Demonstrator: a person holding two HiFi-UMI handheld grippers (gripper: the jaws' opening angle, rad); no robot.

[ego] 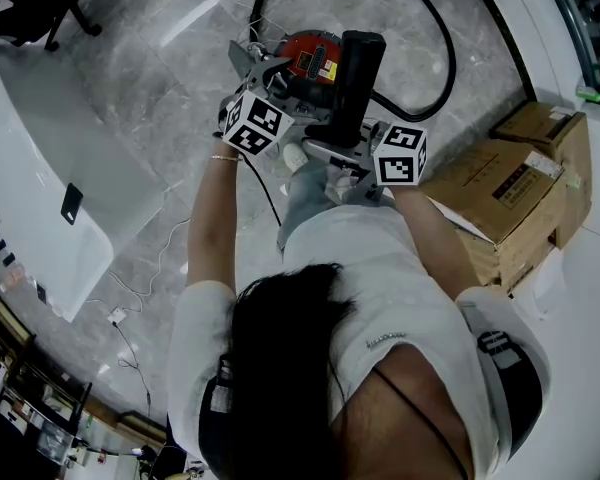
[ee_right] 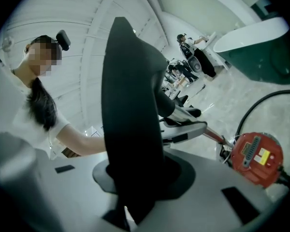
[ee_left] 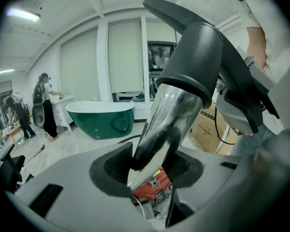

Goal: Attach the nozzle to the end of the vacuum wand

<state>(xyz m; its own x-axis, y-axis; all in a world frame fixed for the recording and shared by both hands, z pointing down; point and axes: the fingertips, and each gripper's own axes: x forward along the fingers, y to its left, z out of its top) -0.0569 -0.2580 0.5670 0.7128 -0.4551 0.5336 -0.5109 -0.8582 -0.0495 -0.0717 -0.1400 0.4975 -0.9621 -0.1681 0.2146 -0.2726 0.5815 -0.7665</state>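
Note:
In the left gripper view a shiny chrome wand (ee_left: 159,124) runs up between the jaws of my left gripper (ee_left: 152,166), which is shut on it. The wand's upper end sits inside the neck of the black nozzle (ee_left: 193,57). In the right gripper view my right gripper (ee_right: 140,178) is shut on the wide black nozzle (ee_right: 130,129), which fills the gap between its pads. From the head view both grippers, left (ego: 270,73) and right (ego: 330,148), meet at the nozzle (ego: 355,78) in front of the person, above the red vacuum body (ego: 315,56).
A black hose (ego: 440,48) loops on the marble floor behind the vacuum. Cardboard boxes (ego: 510,188) stand to the right, a white table (ego: 50,168) to the left. A green bathtub (ee_left: 101,117) and people (ee_left: 43,105) are farther off.

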